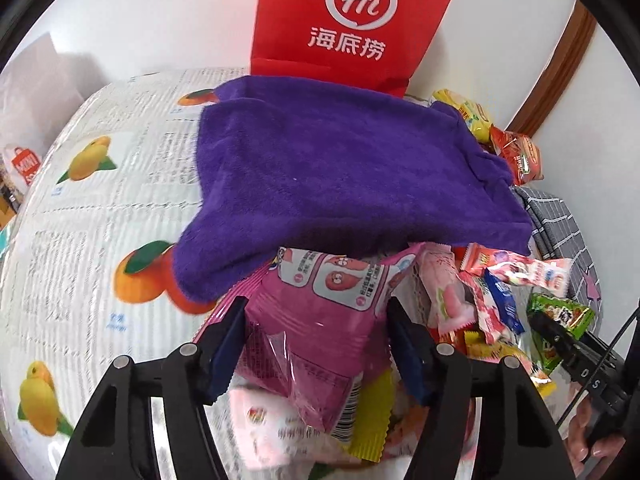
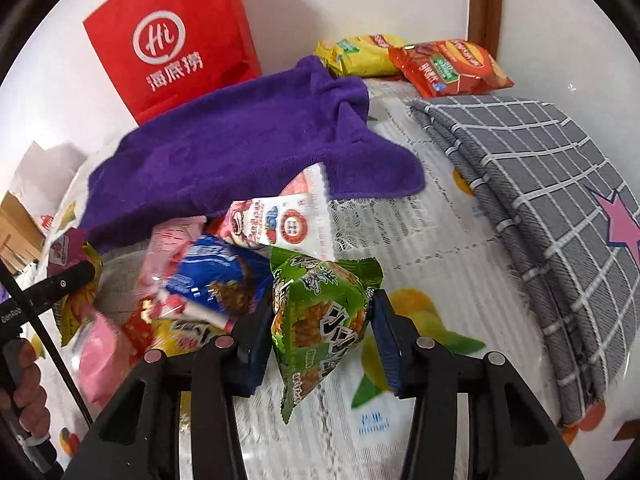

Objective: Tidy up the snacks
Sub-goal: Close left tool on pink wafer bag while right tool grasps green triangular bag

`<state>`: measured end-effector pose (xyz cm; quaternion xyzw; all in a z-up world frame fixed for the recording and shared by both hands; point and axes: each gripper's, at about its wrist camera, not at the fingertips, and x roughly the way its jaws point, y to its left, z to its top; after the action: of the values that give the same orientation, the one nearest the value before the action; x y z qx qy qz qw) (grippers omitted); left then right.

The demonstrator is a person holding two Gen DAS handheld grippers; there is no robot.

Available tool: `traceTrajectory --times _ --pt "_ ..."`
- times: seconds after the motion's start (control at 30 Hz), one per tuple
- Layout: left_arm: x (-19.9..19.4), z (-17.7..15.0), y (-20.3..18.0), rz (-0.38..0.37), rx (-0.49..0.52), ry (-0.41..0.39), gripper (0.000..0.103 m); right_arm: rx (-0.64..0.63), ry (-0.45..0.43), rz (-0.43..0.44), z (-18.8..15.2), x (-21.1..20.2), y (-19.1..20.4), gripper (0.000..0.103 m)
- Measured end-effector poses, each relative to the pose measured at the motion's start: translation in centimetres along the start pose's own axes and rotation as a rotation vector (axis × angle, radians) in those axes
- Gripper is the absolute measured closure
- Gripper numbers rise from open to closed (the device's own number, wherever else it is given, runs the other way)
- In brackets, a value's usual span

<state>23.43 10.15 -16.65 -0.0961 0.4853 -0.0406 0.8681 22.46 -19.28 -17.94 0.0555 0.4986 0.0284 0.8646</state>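
My left gripper [image 1: 316,340] is shut on a pink snack packet [image 1: 320,320], held over a pile of small snack packets [image 1: 492,300]. My right gripper [image 2: 320,340] is shut on a green snack packet [image 2: 320,320] at the right edge of the same pile [image 2: 208,280]. The green packet and the right gripper's tip also show in the left wrist view [image 1: 560,316]. A purple towel [image 1: 340,176] partly covers the pile; it also shows in the right wrist view [image 2: 248,144].
A red paper bag [image 1: 352,20] stands against the wall behind the towel. A yellow packet [image 2: 356,56] and an orange packet [image 2: 448,66] lie at the table's back. A folded grey checked cloth [image 2: 540,200] lies at right. The tablecloth [image 1: 100,220] has fruit prints.
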Motion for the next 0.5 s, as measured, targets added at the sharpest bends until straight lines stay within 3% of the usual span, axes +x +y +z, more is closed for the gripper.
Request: traceTrajectory --times 0.33,0.5 --pt "-5.0 -0.6 0.3 0.011 -0.009 -0.064 0.038 -0.032 -0.087 0.016 -0.5 -5.6 0.8 0.057" --pt "-7.0 -0.6 -0.3 0.063 0.009 -0.100 0.038 -0.042 -0.124 0.018 -0.1 -7.7 1.3 0.057"
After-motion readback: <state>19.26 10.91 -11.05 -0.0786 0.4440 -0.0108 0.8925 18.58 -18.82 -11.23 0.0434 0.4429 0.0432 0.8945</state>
